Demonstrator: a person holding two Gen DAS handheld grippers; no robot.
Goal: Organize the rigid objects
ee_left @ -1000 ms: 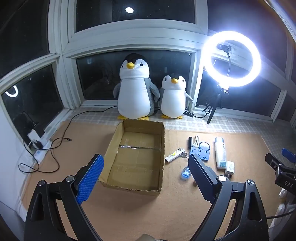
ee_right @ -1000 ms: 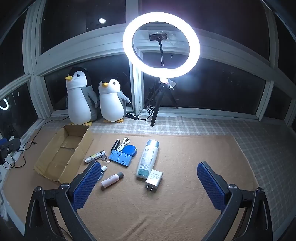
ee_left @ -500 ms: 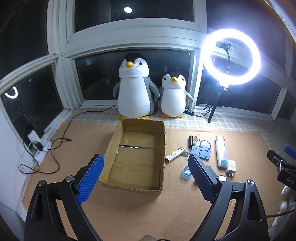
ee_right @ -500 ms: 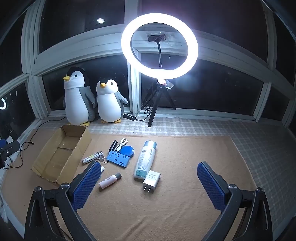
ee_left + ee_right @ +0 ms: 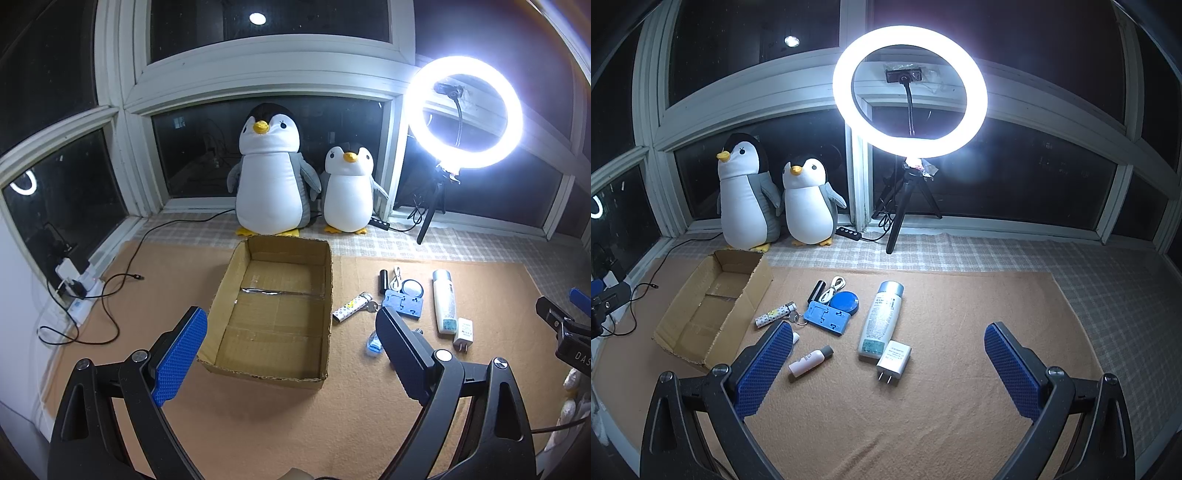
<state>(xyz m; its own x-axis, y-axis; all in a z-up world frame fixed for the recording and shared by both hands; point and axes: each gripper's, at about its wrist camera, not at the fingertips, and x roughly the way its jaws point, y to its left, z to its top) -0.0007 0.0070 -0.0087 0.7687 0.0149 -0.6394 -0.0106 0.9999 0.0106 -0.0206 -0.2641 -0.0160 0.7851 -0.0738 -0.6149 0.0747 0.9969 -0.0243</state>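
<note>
An open cardboard box (image 5: 328,291) (image 5: 753,291) sits empty on the tan mat. Right of it lies a cluster of small items: a patterned lighter (image 5: 775,314), a blue plastic holder (image 5: 827,318), a round blue tin (image 5: 845,302), a white bottle (image 5: 882,318), a white charger plug (image 5: 894,359), a small pink-white tube (image 5: 809,361), a black cylinder (image 5: 816,290) and a coiled white cable (image 5: 833,287). My left gripper (image 5: 290,354) hovers open over the box's near edge. My right gripper (image 5: 884,369) hangs open above the plug, holding nothing.
Two plush penguins (image 5: 275,177) (image 5: 349,192) stand at the window behind the box. A lit ring light on a tripod (image 5: 909,92) stands at the back. Cables and a power strip (image 5: 79,295) lie at the left mat edge. A checked cloth (image 5: 1108,295) borders the mat.
Both views have drifted slightly, the right one shifting a little rightward over the items. Nothing on the mat has moved and both grippers stay open.
</note>
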